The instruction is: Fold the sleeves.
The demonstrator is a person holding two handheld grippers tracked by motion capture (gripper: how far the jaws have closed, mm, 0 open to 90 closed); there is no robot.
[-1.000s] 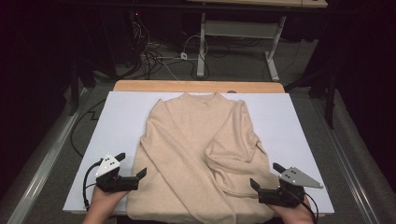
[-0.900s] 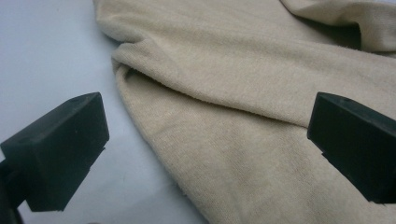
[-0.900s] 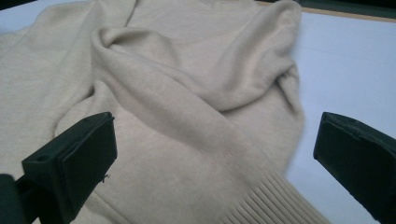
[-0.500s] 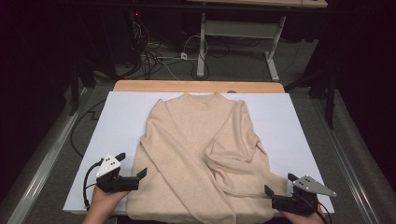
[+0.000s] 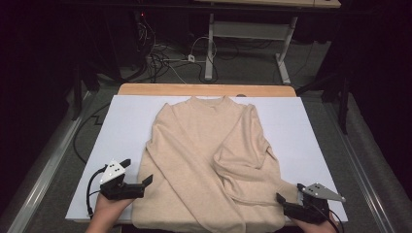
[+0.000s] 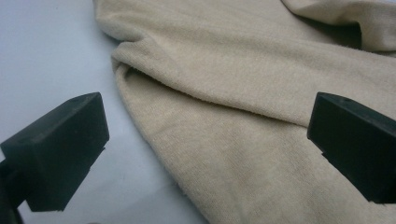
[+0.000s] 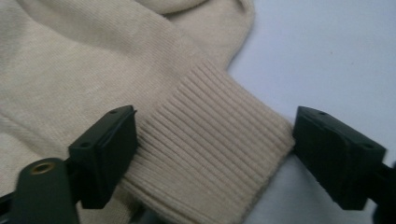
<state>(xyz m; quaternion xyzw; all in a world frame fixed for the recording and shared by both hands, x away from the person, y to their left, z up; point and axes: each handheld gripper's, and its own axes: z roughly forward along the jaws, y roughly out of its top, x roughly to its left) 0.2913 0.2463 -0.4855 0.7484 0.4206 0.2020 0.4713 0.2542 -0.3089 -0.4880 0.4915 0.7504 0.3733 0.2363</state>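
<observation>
A beige knit sweater (image 5: 209,160) lies flat on a white board (image 5: 121,126), with one sleeve folded across its body. My left gripper (image 5: 137,171) stands open at the sweater's left side edge. In the left gripper view (image 6: 205,140) that edge (image 6: 154,140) lies between the jaws, with no pad on it. My right gripper (image 5: 291,193) sits low at the near right corner. Its jaws (image 7: 215,135) have just been closing and now straddle the ribbed cuff (image 7: 210,149), their pads right at its two sides without squeezing it.
The board rests on a wooden table (image 5: 204,90). Bare white board shows to the left (image 6: 42,56) and right (image 7: 327,51) of the sweater. Cables (image 5: 165,58) and a desk frame (image 5: 248,29) stand on the dark floor beyond.
My right gripper has sunk and drawn back toward the near right corner of the board, and its jaws have narrowed around the cuff. The left gripper has kept still.
</observation>
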